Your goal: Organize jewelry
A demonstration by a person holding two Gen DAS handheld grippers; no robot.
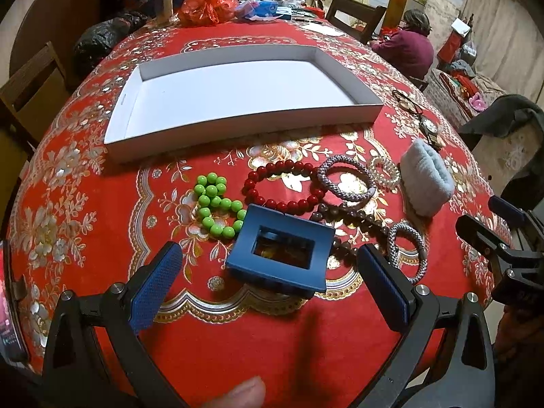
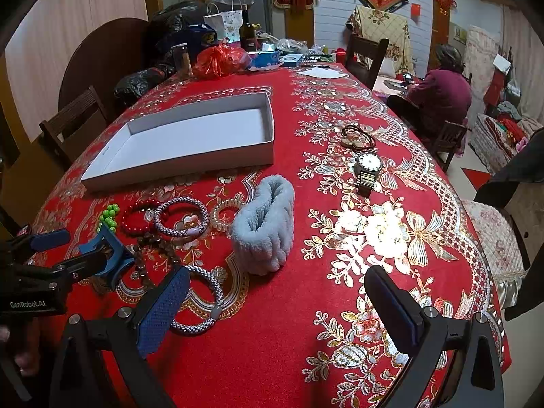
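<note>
A wine bottle (image 2: pixel 247 30) stands behind an orange plastic bag (image 2: pixel 221 58) on the table's far end

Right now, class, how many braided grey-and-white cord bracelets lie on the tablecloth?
2. One bracelet lies beside the red beads; the other bracelet lies nearer, by the right tongs. None seems hidden.

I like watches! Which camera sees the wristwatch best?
The right wrist view: the wristwatch shows its white dial and metal band clearly. In the left wrist view it is small and squashed near the edge.
</note>
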